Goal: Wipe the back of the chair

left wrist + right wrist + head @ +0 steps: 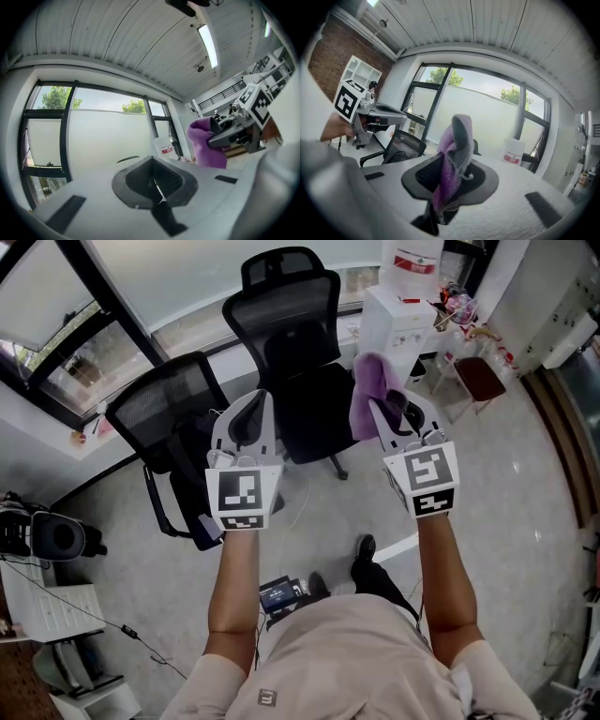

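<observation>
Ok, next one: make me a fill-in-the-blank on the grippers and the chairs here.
1. The right gripper is shut on a ____ cloth.
2. The left gripper is shut and holds ____.
3. The left chair and the headrest chair are both ____ in colour.
Missing words: purple; nothing; black.

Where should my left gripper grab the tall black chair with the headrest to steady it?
Grip the tall chair by its backrest's thin side rim, left gripper coming from the seat side, since the seat faces you. The mesh likely offers no hold. Open the shut jaws first.
</observation>
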Demonstrator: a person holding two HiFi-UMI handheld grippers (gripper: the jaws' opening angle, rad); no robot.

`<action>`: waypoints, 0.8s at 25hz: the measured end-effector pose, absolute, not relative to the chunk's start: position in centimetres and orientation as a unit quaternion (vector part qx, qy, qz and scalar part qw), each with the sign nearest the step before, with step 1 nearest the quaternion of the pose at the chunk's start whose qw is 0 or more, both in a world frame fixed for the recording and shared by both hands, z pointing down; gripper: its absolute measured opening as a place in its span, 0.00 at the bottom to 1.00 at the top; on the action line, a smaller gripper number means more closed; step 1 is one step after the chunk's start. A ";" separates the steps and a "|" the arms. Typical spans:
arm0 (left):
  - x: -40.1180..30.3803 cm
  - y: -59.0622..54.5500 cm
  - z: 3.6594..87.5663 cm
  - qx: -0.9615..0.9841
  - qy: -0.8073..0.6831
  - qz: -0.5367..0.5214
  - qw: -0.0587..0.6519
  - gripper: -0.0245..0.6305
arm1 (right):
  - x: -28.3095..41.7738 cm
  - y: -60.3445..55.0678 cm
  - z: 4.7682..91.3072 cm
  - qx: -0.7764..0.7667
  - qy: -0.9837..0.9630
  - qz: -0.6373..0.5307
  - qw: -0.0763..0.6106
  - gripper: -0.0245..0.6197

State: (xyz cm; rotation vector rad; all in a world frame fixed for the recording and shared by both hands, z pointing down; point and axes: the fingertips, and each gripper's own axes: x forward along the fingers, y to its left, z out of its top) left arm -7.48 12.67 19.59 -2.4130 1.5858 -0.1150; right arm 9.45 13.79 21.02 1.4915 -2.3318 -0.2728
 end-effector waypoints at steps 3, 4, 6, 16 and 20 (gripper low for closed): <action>-6.8 10.8 20.2 -0.823 0.552 -0.047 0.124 0.05 | 10.5 11.5 21.4 0.522 -0.829 -0.097 0.177 0.16; -6.5 10.2 20.4 -0.821 0.555 -0.050 0.124 0.05 | 10.9 10.6 21.6 0.520 -0.831 -0.097 0.175 0.16; -5.7 8.6 20.7 -0.816 0.561 -0.056 0.124 0.05 | 11.8 8.6 21.9 0.515 -0.835 -0.095 0.171 0.16; 0.5 -1.0 21.4 -0.789 0.598 -0.079 0.118 0.05 | 17.9 -2.0 23.6 0.473 -0.860 -0.087 0.171 0.16; 2.3 -3.9 21.6 -0.779 0.610 -0.085 0.118 0.05 | 19.5 -5.5 23.8 0.457 -0.869 -0.086 0.167 0.16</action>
